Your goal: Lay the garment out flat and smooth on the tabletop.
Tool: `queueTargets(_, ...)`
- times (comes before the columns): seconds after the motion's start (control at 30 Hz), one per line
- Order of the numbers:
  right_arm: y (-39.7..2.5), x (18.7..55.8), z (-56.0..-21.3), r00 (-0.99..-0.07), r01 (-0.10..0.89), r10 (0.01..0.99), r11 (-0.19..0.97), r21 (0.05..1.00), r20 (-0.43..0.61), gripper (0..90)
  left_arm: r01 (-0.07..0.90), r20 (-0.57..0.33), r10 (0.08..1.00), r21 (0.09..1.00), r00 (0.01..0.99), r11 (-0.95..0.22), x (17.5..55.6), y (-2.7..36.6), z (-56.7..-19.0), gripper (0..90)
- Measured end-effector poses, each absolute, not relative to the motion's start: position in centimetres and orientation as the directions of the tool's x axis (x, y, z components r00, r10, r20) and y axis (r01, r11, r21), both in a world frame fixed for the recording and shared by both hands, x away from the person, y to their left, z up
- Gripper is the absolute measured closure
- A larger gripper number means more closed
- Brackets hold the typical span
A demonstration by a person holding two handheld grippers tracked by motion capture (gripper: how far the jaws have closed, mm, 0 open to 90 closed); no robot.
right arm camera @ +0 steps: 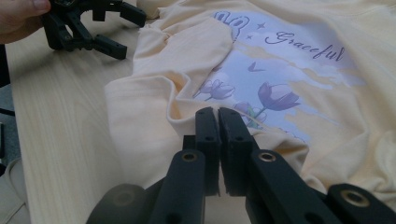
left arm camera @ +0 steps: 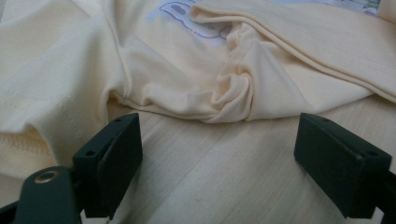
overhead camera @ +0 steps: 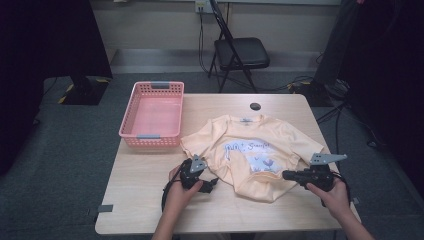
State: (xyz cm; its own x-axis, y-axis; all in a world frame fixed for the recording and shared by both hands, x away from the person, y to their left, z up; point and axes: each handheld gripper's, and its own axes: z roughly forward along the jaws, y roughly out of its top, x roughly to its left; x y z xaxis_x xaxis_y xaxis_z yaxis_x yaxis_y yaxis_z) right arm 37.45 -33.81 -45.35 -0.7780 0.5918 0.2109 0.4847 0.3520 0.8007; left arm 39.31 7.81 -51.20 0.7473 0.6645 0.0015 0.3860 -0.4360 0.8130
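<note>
Your left gripper (overhead camera: 214,183) sits low at the near-left edge of the shirt (overhead camera: 260,150), jaws spread wide and holding nothing, your left hand (overhead camera: 181,192) wrapped round its body. Your right gripper (overhead camera: 286,175) lies at the shirt's near-right edge, jaws pressed together over its hem, your right hand (overhead camera: 334,192) gripping it from behind

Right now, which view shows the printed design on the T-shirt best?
The right gripper view: the T-shirt's printed design sits close, with "Graceful" and purple tulips legible. The high view shows the design small and partly folded over. The left gripper view catches a sliver of print at the top.
</note>
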Motion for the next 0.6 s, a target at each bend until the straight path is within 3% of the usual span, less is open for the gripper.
queueTargets(0.6, -34.9, 35.9, -45.9, -0.774, 0.482, 0.596, 0.337, 0.809, 0.213, 87.5, 0.386, 0.002, 0.664, 0.813, 0.747, -0.437, 39.3, 7.8, -51.2, 15.3)
